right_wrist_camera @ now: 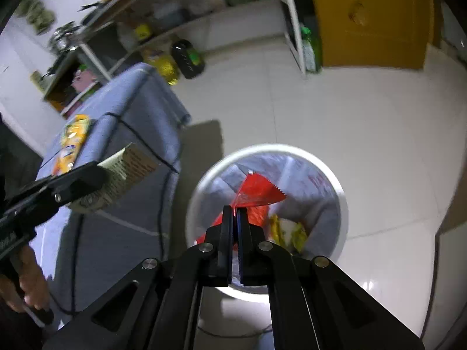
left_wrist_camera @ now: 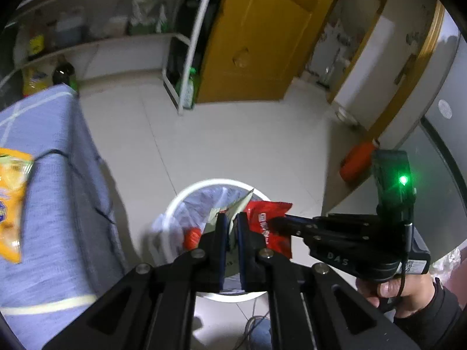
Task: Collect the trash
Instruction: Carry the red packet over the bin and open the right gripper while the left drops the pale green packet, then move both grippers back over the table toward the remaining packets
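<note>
My left gripper (left_wrist_camera: 231, 218) is shut on a pale printed carton (left_wrist_camera: 230, 213) and holds it above the white trash bin (left_wrist_camera: 186, 192). The carton also shows in the right wrist view (right_wrist_camera: 122, 178), held by the left gripper (right_wrist_camera: 99, 175). My right gripper (right_wrist_camera: 234, 213) is shut on a red snack wrapper (right_wrist_camera: 256, 192) over the bin (right_wrist_camera: 335, 180), which holds red and yellow wrappers. The right gripper (left_wrist_camera: 274, 221) and the wrapper (left_wrist_camera: 268, 218) show in the left wrist view beside the carton. A yellow snack bag (left_wrist_camera: 11, 204) lies on the blue-covered table (left_wrist_camera: 58, 175).
The table (right_wrist_camera: 131, 110) stands left of the bin, with a black cable across it. A white shelf rack (left_wrist_camera: 186, 58) with bottles stands at the back. A yellow door (left_wrist_camera: 256, 38) is behind it. An orange object (left_wrist_camera: 357, 163) lies on the tiled floor at right.
</note>
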`<state>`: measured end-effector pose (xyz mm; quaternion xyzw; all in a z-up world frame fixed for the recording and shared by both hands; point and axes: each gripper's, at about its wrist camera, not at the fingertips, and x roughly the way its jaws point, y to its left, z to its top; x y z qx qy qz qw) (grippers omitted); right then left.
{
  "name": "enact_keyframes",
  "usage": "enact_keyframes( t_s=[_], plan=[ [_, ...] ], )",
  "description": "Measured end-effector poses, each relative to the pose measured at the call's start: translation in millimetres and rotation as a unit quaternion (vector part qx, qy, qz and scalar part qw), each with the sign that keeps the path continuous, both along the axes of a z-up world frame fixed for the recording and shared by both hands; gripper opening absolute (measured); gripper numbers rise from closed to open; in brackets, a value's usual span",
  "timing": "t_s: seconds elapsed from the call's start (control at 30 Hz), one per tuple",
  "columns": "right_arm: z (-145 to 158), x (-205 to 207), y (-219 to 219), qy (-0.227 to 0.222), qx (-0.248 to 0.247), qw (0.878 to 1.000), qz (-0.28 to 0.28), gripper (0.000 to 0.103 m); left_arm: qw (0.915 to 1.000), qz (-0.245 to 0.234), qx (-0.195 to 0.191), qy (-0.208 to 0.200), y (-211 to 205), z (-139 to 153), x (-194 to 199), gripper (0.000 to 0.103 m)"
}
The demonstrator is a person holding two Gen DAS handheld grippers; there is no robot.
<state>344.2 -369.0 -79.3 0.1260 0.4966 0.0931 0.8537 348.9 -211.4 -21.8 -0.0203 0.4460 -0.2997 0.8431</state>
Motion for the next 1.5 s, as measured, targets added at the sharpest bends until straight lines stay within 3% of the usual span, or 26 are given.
enact_keyframes(
  t_s=[0.17,0.23,0.3,0.53,0.9,1.23,1.33,1.37,1.4,1.5],
  plan=[
    [-9,5,-13,0.013,0.002,1.0,-0.008,0.011,0.9993,0.0,0.02,0.032,-21,-22,16,0.008],
    [-9,4,-13,0.014,0.003,1.0,-0.009,0.024,0.9988,0.0,0.017,0.045,-22,-29,18,0.008],
    [-9,1,-14,0.013,0.002,1.0,-0.011,0.028,0.9987,0.005,0.023,0.045,-22,-33,20,0.008],
    [14,-8,-15,-0.023,0.003,1.0,-0.017,0.028,0.999,0.022,0.005,0.038,0,-22,15,0.008],
    [66,-46,25,-0.11,0.024,0.993,0.028,0.028,0.9975,0.048,-0.034,-0.038,62,32,-38,0.008],
    [84,-62,71,-0.134,0.055,0.986,0.085,0.032,0.9919,0.106,-0.037,-0.059,133,40,-79,0.008],
    [87,-60,84,-0.133,0.068,0.984,0.1,0.038,0.9885,0.133,-0.029,-0.067,159,42,-84,0.022],
    [88,-58,90,-0.133,0.071,0.983,0.106,0.038,0.9867,0.144,-0.026,-0.07,168,42,-84,0.037],
    [89,-57,95,-0.133,0.073,0.982,0.11,0.039,0.9847,0.156,-0.027,-0.074,179,42,-86,0.044],
    [92,-52,110,-0.135,0.074,0.98,0.125,0.04,0.9793,0.185,-0.03,-0.076,213,43,-86,0.044]
  ],
)
